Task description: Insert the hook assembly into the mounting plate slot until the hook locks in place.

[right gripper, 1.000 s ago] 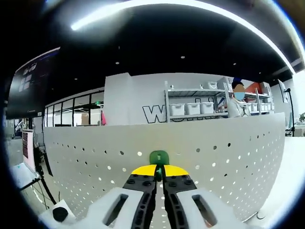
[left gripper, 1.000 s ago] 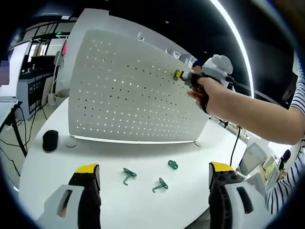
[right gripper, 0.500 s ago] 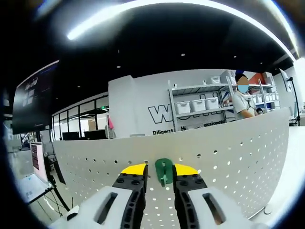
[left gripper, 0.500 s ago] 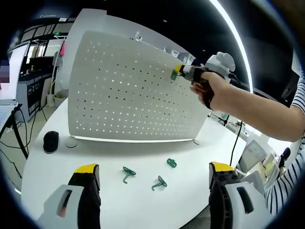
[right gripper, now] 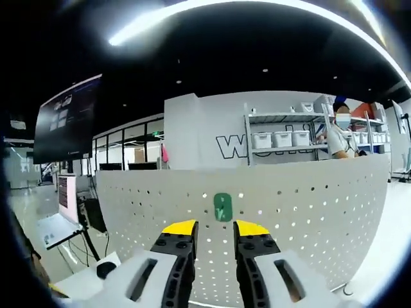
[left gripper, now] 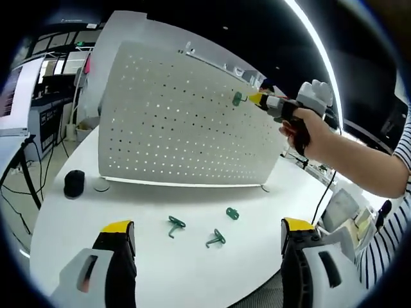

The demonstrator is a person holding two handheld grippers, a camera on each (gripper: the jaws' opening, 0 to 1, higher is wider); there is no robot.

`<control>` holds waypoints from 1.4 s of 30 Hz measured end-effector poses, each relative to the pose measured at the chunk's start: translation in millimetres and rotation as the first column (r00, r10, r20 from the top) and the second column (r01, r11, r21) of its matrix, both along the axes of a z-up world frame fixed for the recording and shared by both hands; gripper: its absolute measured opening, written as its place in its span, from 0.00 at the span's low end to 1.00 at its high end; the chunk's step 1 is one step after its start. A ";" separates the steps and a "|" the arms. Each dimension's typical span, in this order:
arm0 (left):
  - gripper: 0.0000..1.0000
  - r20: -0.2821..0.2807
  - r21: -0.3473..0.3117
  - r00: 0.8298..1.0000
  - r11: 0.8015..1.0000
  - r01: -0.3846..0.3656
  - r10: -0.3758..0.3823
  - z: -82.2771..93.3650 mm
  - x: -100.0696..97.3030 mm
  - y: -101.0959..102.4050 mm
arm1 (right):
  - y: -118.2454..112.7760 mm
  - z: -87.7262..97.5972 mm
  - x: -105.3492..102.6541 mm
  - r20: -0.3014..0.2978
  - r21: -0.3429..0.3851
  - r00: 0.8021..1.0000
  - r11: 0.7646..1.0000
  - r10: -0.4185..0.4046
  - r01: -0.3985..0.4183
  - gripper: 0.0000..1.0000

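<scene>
Left gripper (left gripper: 205,234): you're holding it low, jaws gaping wide.
Right gripper (right gripper: 214,226): you're holding it raised (jaws slightly parted), gripping nothing.

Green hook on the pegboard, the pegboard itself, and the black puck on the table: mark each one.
green hook (right gripper: 222,207), right gripper view, middle of its flat plate.
pegboard (left gripper: 173,128), left gripper view, bare perforated face.
black puck (left gripper: 74,183), left gripper view, its top.

Yellow-tipped grey gripper (left gripper: 207,234), striped sleeve (left gripper: 401,138)
</scene>
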State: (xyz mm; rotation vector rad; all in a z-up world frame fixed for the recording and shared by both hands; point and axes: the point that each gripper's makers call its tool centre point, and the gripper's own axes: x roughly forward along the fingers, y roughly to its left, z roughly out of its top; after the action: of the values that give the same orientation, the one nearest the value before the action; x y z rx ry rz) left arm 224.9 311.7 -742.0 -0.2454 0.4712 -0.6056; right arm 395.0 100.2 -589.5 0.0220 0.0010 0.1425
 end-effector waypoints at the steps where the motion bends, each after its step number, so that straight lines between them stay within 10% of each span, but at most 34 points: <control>1: 0.96 -0.002 0.000 1.000 1.000 0.001 -0.001 -1.2 -1.4 -0.3 | 0.4 -9.1 -5.6 -0.019 -0.011 1.000 1.000 0.012 -0.012 0.20; 23: 0.96 -0.024 0.012 0.999 0.999 0.039 -0.039 -12.8 -17.6 -13.2 | -26.1 -113.5 -87.4 -0.240 -0.123 0.968 0.987 0.075 -0.107 0.20; 42: 0.95 -0.075 0.060 0.992 0.992 0.108 -0.104 -31.6 -29.2 -38.5 | -41.1 -185.0 -175.3 -0.434 -0.145 0.892 0.968 0.125 -0.206 0.20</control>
State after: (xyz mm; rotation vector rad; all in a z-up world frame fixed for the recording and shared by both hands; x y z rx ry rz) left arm 195.7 273.2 -773.6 -0.1823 0.5750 -0.6857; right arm 219.7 59.2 -774.5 -0.1371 0.4528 0.3076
